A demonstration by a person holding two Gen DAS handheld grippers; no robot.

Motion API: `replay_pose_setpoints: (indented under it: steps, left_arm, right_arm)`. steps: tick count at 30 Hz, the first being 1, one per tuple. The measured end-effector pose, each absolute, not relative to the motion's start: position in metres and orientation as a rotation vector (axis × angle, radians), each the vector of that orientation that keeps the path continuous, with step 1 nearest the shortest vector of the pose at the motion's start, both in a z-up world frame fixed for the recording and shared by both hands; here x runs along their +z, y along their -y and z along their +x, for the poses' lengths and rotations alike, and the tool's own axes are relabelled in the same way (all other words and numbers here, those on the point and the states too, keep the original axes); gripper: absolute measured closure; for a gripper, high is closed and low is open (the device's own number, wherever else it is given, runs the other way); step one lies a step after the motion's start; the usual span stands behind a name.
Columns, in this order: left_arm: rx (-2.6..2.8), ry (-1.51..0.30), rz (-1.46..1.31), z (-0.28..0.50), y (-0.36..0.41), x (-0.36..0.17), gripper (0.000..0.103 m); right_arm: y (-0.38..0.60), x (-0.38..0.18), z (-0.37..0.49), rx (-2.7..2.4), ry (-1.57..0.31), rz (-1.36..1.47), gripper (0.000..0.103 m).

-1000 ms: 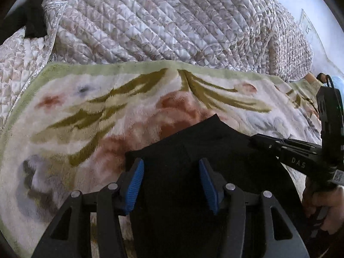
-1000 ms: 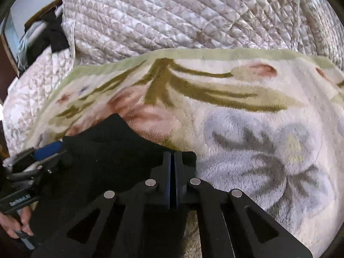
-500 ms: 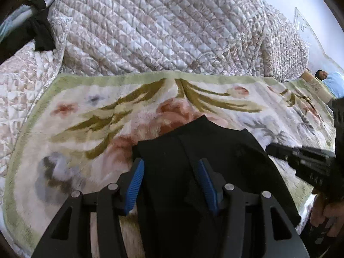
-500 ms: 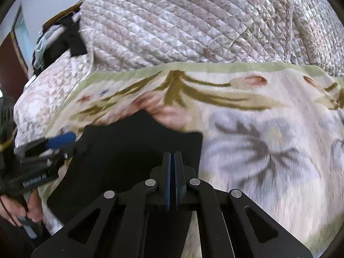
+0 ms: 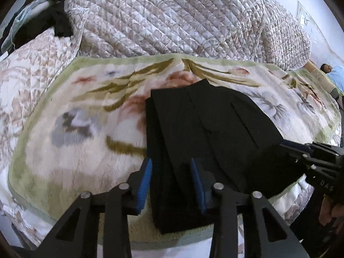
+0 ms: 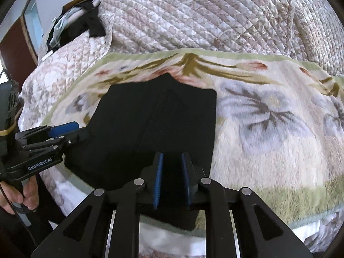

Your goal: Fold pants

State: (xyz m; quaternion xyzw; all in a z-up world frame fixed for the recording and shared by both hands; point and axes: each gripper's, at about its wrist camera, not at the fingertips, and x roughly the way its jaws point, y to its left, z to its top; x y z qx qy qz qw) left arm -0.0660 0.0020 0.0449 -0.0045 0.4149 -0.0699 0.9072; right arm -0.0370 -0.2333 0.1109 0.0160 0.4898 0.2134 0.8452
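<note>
A bed covered by a pale quilt (image 5: 172, 17) fills the far part of both views, and a fleecy flowered blanket (image 5: 81, 116) with a green edge is spread over its near side. On that blanket lie the black pants (image 5: 206, 129), folded into a flat, roughly rectangular stack whose near end reaches the blanket's front edge. A heap of dark and light clothes (image 6: 71, 25) sits on the quilt at the far left. The left hand-held gripper (image 5: 172, 180) hovers at the near left edge of the pants with its blue-padded fingers spread apart, straddling the folded edge without pinching it. The right hand-held gripper (image 6: 172, 178) sits over the near right corner of the pants, its fingers parted by a narrow gap with black cloth showing between them; it is released, not clamping the cloth. In each view the other gripper shows at the side, just beside the pants.
</note>
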Motion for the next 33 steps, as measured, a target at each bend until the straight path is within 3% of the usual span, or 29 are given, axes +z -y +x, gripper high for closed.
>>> replay_pose_setpoints:
  steps: [15, 19, 22, 24, 33]
  left_arm:
    - [-0.159, -0.851, -0.033, -0.064, -0.004, 0.047, 0.068]
    - [-0.169, -0.850, -0.070, -0.056, -0.012, 0.052, 0.068]
    - [-0.169, -0.849, -0.104, -0.047, -0.020, 0.055, 0.056]
    - [-0.183, -0.851, -0.143, -0.039, -0.025, 0.056, 0.049]
    - [-0.264, -0.917, -0.271, -0.015, -0.037, 0.033, 0.044]
  right_arm:
    - [0.240, 0.108, -0.036, 0.465, -1.032, 0.073, 0.083]
    - [0.249, 0.112, -0.025, 0.446, -1.030, 0.110, 0.071]
    - [0.255, 0.114, -0.014, 0.435, -1.032, 0.128, 0.061]
    - [0.259, 0.113, -0.005, 0.430, -1.045, 0.145, 0.060]
    - [0.274, 0.086, 0.020, 0.447, -1.125, 0.275, 0.060]
